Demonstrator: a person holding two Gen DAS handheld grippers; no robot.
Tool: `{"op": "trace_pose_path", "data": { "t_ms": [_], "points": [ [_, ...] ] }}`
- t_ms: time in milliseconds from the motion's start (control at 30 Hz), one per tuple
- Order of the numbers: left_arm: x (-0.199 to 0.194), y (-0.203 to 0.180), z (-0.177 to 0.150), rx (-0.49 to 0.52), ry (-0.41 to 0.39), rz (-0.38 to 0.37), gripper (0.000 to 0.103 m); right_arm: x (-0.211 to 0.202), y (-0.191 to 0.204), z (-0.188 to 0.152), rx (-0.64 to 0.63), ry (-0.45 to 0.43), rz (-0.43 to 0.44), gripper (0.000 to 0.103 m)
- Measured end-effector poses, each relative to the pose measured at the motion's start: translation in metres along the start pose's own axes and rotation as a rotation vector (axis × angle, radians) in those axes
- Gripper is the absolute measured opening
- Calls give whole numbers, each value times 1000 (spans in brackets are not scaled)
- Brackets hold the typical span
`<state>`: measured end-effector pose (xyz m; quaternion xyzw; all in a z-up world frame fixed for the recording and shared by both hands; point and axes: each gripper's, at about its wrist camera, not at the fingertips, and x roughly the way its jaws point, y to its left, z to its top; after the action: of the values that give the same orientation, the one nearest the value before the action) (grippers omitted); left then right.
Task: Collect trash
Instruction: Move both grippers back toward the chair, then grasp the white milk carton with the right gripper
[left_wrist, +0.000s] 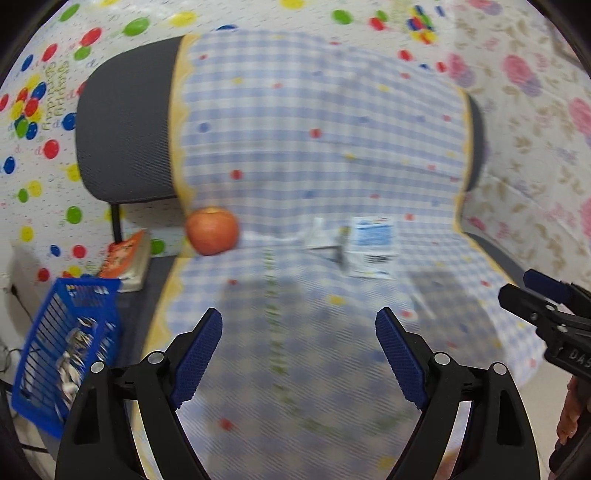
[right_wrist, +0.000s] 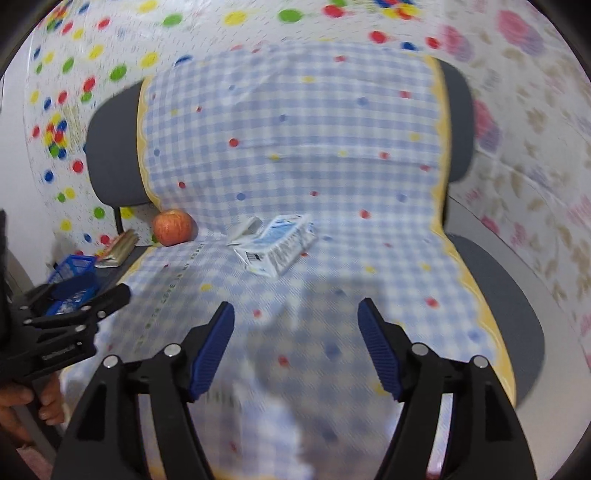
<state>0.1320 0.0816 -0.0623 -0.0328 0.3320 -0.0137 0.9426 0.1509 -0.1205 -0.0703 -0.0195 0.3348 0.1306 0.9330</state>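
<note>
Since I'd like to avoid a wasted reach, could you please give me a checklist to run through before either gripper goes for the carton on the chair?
1. Right gripper jaws apart and holding nothing: ok.
2. Left gripper jaws apart and holding nothing: ok.
3. Milk carton in view, lying flat on the checked cover, nothing on top of it: ok.
4. Apple apart from the carton, off to its left by the backrest: ok.
5. Blue basket in view beside the chair, with room for more: cannot tell, its contents are blurred.
6. Picture sharp enough to judge the carton's edges: not ok, both views are motion-blurred.
</note>
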Motion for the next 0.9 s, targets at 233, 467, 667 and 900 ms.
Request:
{"op": "trace_pose_path", "data": {
  "t_ms": [233,467,667,900],
  "points": [
    [34,32,15,-25,22,62,87,86,43,35,-59,51,-56,87],
    [65,43,19,-38,58,71,87,151,52,44,-78,148,-183,89],
    [80,46,19,-50,86,62,87,170,51,44,-64,182,-236,89],
    [91,32,28,-18,94,30,87,146,20,44,-5,98,-149,75]
  ]
}}
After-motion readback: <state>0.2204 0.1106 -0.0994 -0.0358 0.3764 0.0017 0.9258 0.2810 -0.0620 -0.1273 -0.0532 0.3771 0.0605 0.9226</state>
